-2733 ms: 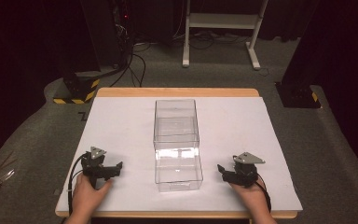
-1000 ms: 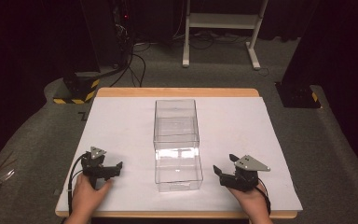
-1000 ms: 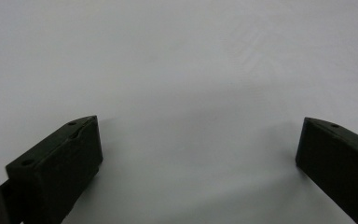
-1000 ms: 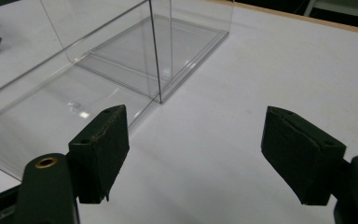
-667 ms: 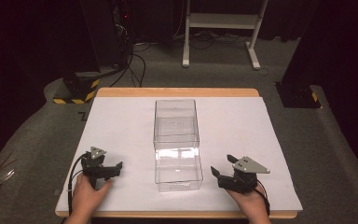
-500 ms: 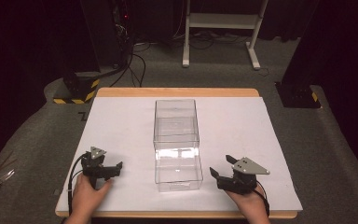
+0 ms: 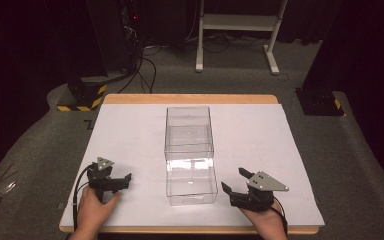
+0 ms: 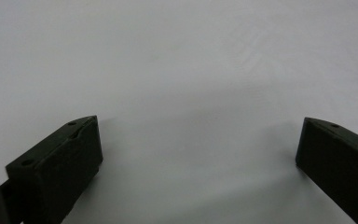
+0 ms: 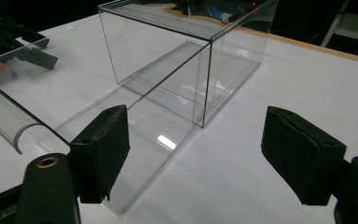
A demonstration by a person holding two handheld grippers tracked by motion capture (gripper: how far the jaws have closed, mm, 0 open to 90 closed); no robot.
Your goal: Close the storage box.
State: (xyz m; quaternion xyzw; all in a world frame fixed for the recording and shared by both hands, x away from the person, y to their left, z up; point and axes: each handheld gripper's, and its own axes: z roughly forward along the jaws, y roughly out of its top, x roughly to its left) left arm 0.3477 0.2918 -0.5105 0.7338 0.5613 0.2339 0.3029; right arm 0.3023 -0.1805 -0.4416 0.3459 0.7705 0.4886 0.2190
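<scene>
Right gripper (image 7: 236, 186): jaws wide apart, empty, near the right side of the clear plastic box (image 7: 189, 154), not touching it. Box: long, see-through, lying lengthwise at the middle of the white desk (image 7: 280, 150), its near part lower than the far part. Left gripper (image 7: 122, 179): jaws spread wide, empty, over bare desk, well apart from the box's left side.

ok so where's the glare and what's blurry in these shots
High view: a bright reflection band sits across the middle of the clear plastic box, and the room beyond the white-topped table is dark. Right gripper view: a small glint on the box's drawn-out front panel; the right gripper is soft, close to the lens. Left gripper view: the left gripper is blurred over evenly lit white, with faint shadows.
</scene>
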